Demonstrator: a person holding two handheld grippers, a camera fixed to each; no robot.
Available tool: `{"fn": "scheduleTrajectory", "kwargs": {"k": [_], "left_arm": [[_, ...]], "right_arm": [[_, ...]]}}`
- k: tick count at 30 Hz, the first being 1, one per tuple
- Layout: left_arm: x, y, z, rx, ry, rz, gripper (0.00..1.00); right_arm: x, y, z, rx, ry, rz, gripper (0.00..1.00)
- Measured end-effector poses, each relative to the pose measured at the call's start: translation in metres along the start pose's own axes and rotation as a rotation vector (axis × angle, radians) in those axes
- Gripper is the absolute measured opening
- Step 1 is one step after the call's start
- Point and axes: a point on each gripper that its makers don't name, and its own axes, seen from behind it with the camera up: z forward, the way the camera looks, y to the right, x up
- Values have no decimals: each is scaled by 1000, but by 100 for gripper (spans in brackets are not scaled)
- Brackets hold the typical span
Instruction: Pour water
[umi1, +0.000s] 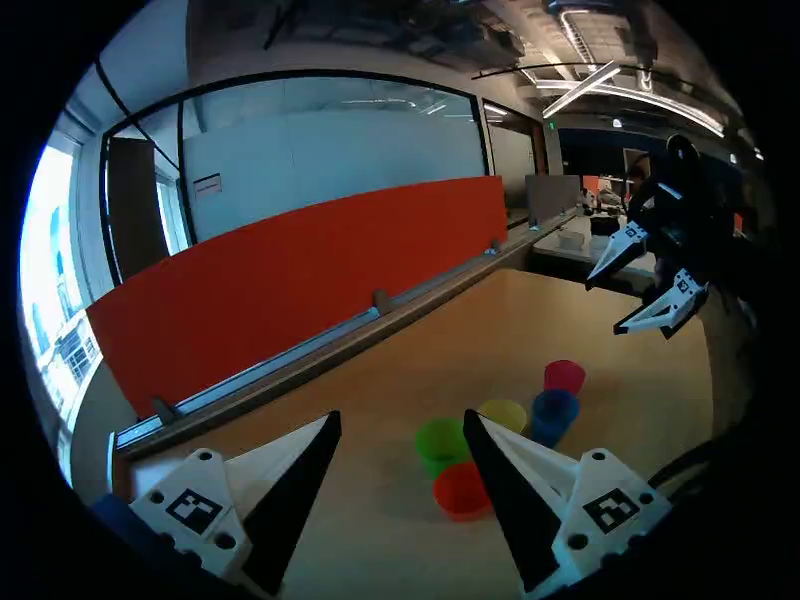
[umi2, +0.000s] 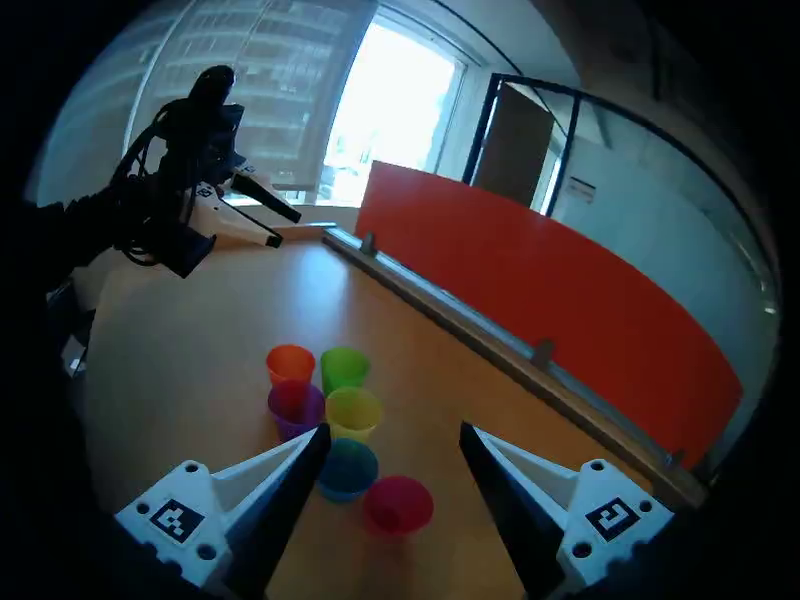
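Note:
Several small plastic cups stand clustered on the wooden table (umi1: 600, 300). In the left gripper view I see a green cup (umi1: 441, 440), an orange cup (umi1: 462, 488), a yellow cup (umi1: 502, 412), a blue cup (umi1: 555, 408) and a magenta cup (umi1: 565, 375). My left gripper (umi1: 400, 415) hovers open above and short of them. The right gripper view adds a purple cup (umi2: 296, 405) beside the orange cup (umi2: 291, 362); the blue cup (umi2: 347, 468) and magenta cup (umi2: 398, 504) lie nearest. My right gripper (umi2: 393, 428) is open above them, holding nothing.
An orange partition (umi1: 300, 270) with a metal rail (umi1: 330, 340) runs along the table's far side. The right gripper (umi1: 604, 308) hangs in the air across the table; seen from there, the left gripper (umi2: 288, 230) does too. Bright windows (umi2: 400, 100) lie beyond.

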Motion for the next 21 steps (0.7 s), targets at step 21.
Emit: {"fn": "scheduleTrajectory", "kwargs": {"k": [21], "left_arm": [[-25,19,38,-78,-64,7,90]], "right_arm": [[-35,-21,40,100,-61,2,100]]}}
